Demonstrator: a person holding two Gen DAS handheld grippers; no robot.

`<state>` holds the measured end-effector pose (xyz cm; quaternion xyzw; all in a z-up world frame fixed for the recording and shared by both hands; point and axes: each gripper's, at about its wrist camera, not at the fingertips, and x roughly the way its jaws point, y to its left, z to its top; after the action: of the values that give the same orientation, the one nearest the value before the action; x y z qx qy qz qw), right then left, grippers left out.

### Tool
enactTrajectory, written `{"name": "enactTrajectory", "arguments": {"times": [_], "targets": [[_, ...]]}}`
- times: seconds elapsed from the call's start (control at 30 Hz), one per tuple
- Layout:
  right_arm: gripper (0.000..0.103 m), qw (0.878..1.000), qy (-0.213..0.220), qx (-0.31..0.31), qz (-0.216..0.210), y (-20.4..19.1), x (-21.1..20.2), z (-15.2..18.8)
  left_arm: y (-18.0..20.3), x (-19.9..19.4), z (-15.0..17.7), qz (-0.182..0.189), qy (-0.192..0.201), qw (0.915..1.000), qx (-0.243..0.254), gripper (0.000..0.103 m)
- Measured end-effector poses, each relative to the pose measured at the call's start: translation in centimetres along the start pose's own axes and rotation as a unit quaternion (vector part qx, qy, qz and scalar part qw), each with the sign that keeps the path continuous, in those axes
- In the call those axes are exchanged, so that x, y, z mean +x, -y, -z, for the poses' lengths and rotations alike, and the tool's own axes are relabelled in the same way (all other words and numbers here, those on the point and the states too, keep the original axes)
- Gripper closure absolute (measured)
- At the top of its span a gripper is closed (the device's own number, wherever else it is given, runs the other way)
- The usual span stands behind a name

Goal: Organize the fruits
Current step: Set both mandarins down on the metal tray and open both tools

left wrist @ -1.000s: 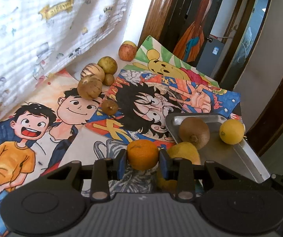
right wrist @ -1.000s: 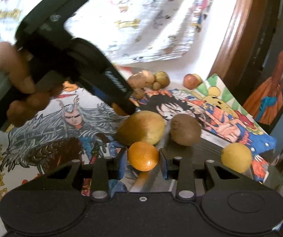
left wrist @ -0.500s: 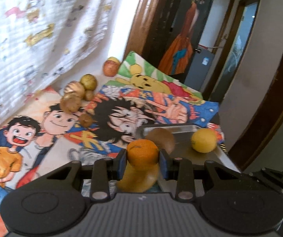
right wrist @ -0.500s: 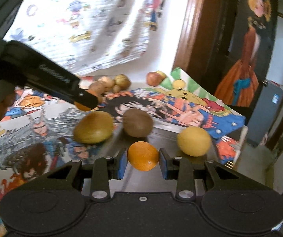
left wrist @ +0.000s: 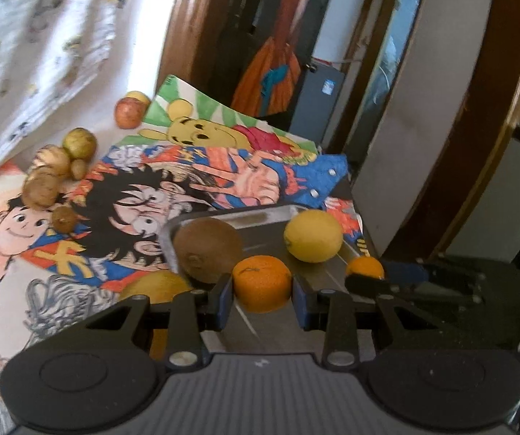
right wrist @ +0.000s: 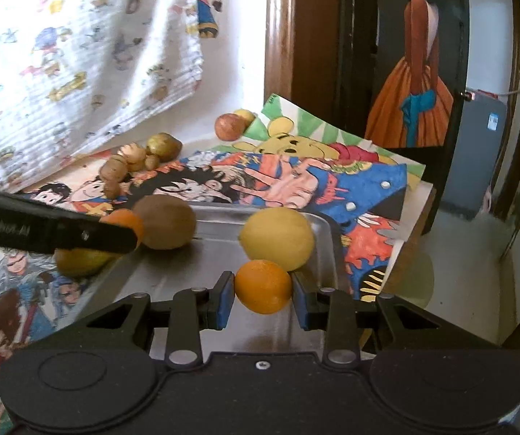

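Two oranges: one (left wrist: pixel 262 283) between the fingers of the left tongs (left wrist: pixel 262 299), the other (right wrist: pixel 263 286) between the fingers of the right tongs (right wrist: pixel 263 299). One metal tray (right wrist: pixel 173 275) lies on the desk, near and to the right. On it sit one brown kiwi (right wrist: pixel 165 222) and one lemon (right wrist: pixel 277 237). One yellow-green fruit (right wrist: pixel 78 261) lies just off the tray's left edge. At the far left is a cluster of five brownish, potato-like pieces (right wrist: pixel 135 165); blur makes that count uncertain. Farther back sit two apples (right wrist: pixel 229 127), one reddish, one yellowish and partly hidden behind it. Cartoon posters (right wrist: pixel 296 177) cover the desk, at least three overlapping.
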<state>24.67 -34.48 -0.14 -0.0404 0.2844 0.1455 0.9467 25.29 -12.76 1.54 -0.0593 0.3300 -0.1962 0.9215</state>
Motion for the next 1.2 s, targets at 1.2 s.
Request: {"name": "enactTrajectory", "arguments": {"times": [1.2], "targets": [[0.058, 1.0, -0.022, 0.01, 0.011, 1.9, 1.3, -0.2, 1.7, 1.7, 2.3, -0.026, -0.037, 0.9986, 0.028, 0.049]]}}
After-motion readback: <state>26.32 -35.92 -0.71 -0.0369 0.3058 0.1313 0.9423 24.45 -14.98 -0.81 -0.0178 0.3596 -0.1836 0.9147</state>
